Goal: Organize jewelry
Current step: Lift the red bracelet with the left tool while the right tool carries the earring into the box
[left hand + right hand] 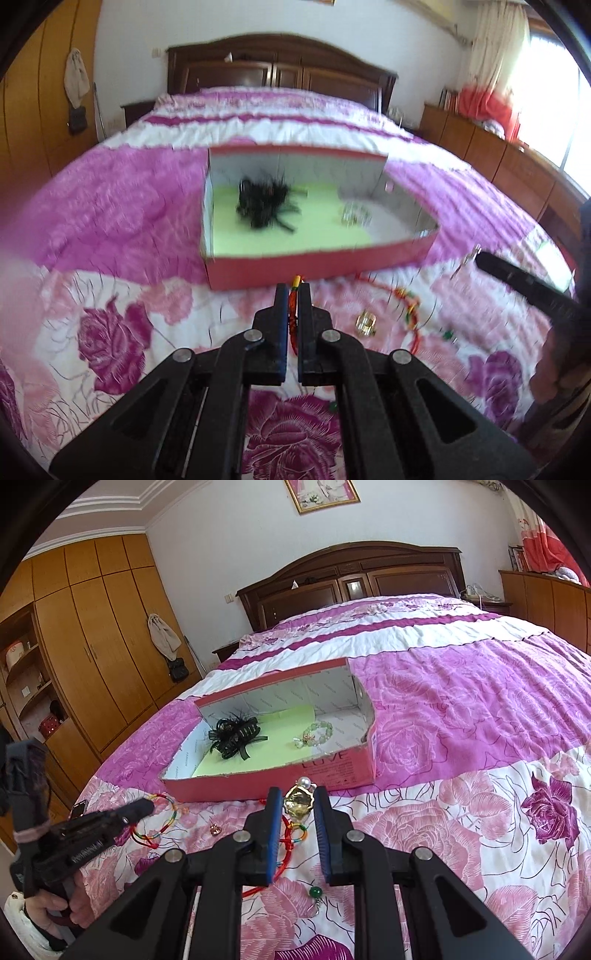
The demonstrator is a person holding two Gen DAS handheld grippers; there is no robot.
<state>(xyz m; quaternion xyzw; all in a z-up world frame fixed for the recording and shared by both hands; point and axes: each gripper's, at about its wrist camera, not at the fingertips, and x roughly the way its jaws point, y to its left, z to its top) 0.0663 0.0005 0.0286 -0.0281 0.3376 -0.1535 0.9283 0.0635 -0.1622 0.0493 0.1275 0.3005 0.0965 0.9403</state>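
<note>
An open red box with a green liner lies on the bed; it also shows in the right wrist view. Inside are a black hair clip and a pale green bead bracelet. My left gripper is shut on a red cord bracelet just in front of the box. My right gripper is shut on a gold brooch with a pearl, held near the box's front wall.
On the floral bedspread lie a red multicoloured cord, a green bead pendant, a small gold piece and a small earring. A wooden headboard is at the back and a wardrobe at the left.
</note>
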